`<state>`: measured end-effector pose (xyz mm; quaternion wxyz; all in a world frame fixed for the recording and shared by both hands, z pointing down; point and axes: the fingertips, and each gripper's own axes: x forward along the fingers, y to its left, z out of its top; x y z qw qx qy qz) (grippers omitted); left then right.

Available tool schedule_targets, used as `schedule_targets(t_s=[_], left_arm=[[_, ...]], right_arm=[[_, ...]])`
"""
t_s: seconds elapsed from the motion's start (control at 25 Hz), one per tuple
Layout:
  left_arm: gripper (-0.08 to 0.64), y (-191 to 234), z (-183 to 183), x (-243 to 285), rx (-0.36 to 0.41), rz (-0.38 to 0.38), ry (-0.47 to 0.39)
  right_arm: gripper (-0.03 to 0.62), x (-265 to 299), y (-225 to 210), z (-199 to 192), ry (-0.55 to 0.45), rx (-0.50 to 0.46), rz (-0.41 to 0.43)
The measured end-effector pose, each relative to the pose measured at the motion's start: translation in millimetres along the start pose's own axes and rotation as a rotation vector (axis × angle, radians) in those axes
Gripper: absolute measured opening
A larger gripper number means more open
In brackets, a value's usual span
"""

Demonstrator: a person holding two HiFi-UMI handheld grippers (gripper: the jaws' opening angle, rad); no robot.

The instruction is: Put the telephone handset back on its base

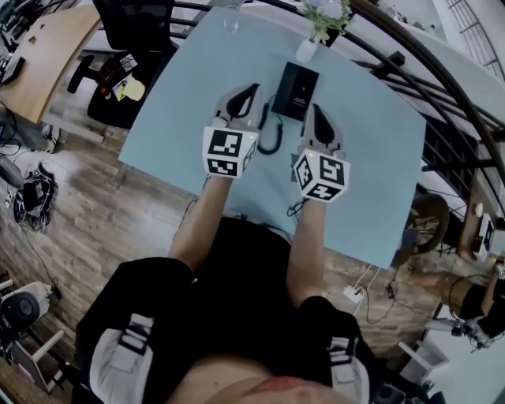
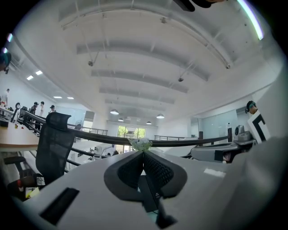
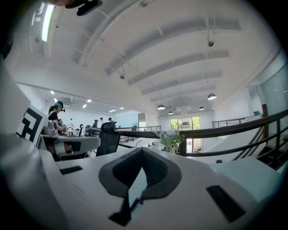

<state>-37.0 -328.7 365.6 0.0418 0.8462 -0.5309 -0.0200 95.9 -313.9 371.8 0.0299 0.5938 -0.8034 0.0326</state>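
Beyond the far left corner of the table [image 1: 181,102] stands a black office chair [image 1: 130,28], and a clear glass [image 1: 230,17] sits at the far edge. My left gripper [image 1: 251,93] is over the middle of the table. Its jaws are closed tip to tip with nothing between them, and the left gripper view shows a dark slice of the telephone through the gap under the tips. Just right of this gripper, the coiled black cord [image 1: 272,136] loops on the table toward the near edge.

The telephone [image 1: 298,91] lies past the middle toward the far edge, ahead of both grippers and between their tips (from my head view it reads as one black block, so I cannot tell the handset from the base, or whether it is seated). Behind it, at the far edge, stands a white vase of flowers [image 1: 309,43].

My right gripper [image 1: 316,112] has its tip at the telephone's near right corner, and I cannot tell whether it touches. Its jaws are likewise together and empty, and the right gripper view shows bare blue table and a strand of cord under the tips.
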Motion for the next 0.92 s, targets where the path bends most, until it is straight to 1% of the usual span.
schedule_targets(t_s=[0.16, 0.4, 0.6, 0.72, 0.8, 0.92], left_arm=[[0.0, -6.5, 4.3, 2.9, -0.016, -0.015, -0.012], [0.002, -6.3, -5.9, 7.4, -0.045, -0.017, 0.006], [0.0, -2.2, -12.1, 11.2, -0.053, -0.027, 0.015], [0.0, 23.2, -23.1, 10.7, -0.092, 0.021, 0.032], [0.0, 37.5, -31.8, 8.6, -0.101, 0.05, 0.048], [0.0, 45.2, -38.8, 11.5, -0.1, 0.055, 0.061]], right_arm=[[-0.008, -1.5, -4.2, 2.0, 0.001, -0.01, -0.008], [-0.008, -2.4, -8.8, -2.6, 0.021, -0.025, -0.015], [-0.008, 1.7, -7.8, -2.2, 0.03, -0.03, -0.013], [-0.008, 5.9, -6.6, -5.2, 0.038, -0.042, -0.011], [-0.008, 9.3, -6.6, -8.6, 0.042, -0.043, -0.01], [-0.008, 16.5, -7.8, -11.0, 0.043, -0.04, -0.015]])
